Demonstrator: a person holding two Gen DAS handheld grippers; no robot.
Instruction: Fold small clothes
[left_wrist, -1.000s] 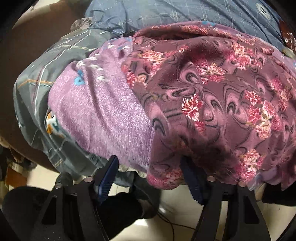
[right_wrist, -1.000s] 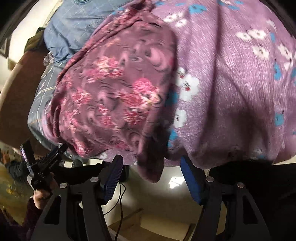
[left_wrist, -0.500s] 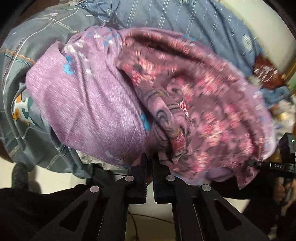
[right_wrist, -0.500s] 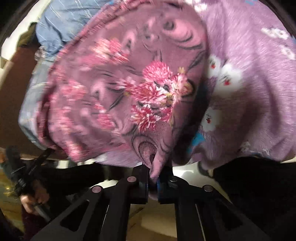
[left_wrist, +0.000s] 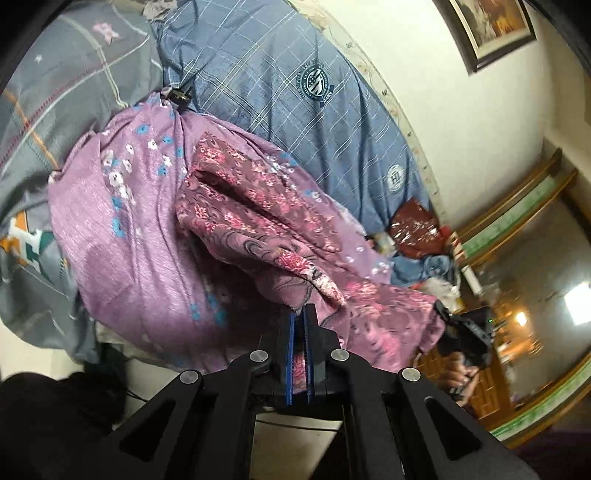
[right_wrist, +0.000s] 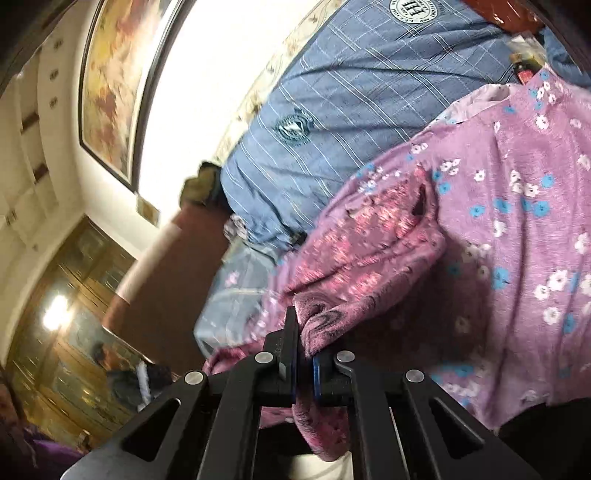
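Bedroom scene, seen from two gripper cameras: a small maroon garment (left_wrist: 258, 221) with pink flowers is being lifted off a lilac sheet (left_wrist: 129, 240) that is dotted with white and blue blossoms and is lying over a bed. A blue checked quilt (left_wrist: 295, 110) is covering the far side of the bed, and a framed picture (left_wrist: 487, 26) is hanging on the wall beyond. The left gripper (left_wrist: 299, 321) is clenched on one edge of the garment, its blue pads pressed together with cloth caught between them. The right gripper (right_wrist: 304, 347) is likewise clamped on another edge, with a fold of maroon fabric spilling down through its jaws. Between the two grips the garment is hanging rumpled, partly resting on the sheet. To do this step well, the two hands probably need to be drawing apart and upward evenly so the cloth is stretching flat and clearing the sheet before any fold is made. Pulling unevenly could be bunching one side, and a thin pinch of fabric might be slipping free. Motion blur is hiding the finer detail.
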